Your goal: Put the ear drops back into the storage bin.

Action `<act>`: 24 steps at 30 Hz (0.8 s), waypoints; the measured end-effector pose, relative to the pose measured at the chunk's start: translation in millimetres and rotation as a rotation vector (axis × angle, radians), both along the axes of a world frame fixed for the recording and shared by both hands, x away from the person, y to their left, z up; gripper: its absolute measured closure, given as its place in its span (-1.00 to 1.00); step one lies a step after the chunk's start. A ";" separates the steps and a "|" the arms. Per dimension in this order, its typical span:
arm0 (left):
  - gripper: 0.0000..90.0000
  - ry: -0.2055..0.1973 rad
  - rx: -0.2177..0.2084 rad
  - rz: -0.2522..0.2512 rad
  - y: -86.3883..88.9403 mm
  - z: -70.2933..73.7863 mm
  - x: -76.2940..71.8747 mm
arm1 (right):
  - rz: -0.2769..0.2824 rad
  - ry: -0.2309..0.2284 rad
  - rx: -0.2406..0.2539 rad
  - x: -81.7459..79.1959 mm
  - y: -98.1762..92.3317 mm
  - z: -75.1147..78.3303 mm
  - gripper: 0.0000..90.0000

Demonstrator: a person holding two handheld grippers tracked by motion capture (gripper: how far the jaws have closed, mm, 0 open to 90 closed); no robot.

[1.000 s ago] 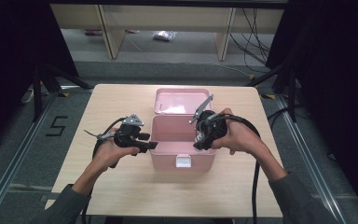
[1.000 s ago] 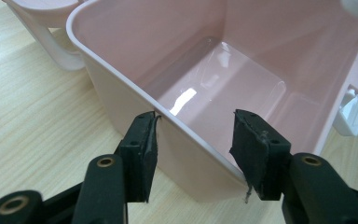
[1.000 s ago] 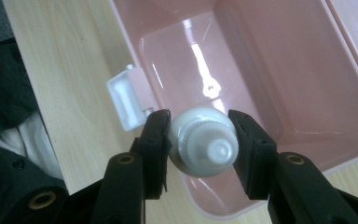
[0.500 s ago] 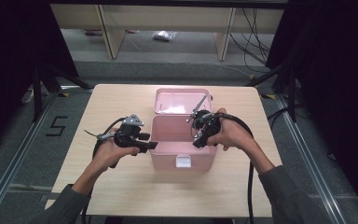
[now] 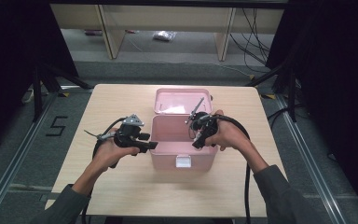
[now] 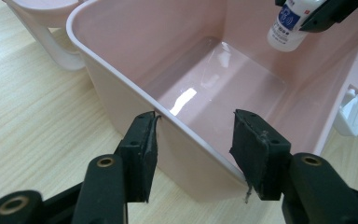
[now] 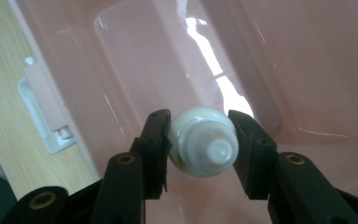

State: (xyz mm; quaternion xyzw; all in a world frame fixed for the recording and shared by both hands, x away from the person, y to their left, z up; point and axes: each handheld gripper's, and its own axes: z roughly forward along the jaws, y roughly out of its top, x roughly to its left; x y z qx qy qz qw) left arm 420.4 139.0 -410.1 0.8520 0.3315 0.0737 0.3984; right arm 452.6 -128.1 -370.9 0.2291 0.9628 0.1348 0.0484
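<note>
An open pink box (image 5: 168, 157) stands mid-table with its lid (image 5: 179, 100) tipped back. My left gripper (image 5: 153, 145) is at the box's front left corner. In the left gripper view its jaws (image 6: 198, 116) straddle the left wall (image 6: 121, 79), one pad outside and one inside, both touching it. My right gripper (image 5: 196, 142) points down into the box from the right side, shut on a small white bottle (image 7: 204, 149) with its cap towards the camera. From the left gripper view the bottle (image 6: 286, 28), blue-labelled, hangs over the bare box floor.
A white latch (image 5: 182, 162) sits on the box's front wall. The light wooden table (image 5: 121, 196) has bare room on all sides of the box. Shelving legs and cables lie on the floor beyond the far edge.
My right gripper has sunk and shifted slightly left, carrying the bottle down into the box. The left gripper and the box have stayed put.
</note>
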 end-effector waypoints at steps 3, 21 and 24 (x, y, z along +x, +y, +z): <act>0.12 0.003 -0.003 0.001 0.1 -0.2 0.0 | 0.001 0.003 -0.004 1.7 1.0 -4.1 0.35; 0.12 0.003 -0.003 0.002 0.0 -0.2 -0.1 | -0.021 0.022 -0.020 8.5 -1.5 -21.4 0.34; 0.12 0.004 -0.002 0.002 0.0 -0.1 -0.1 | -0.034 0.025 -0.021 8.2 -0.8 -22.9 0.34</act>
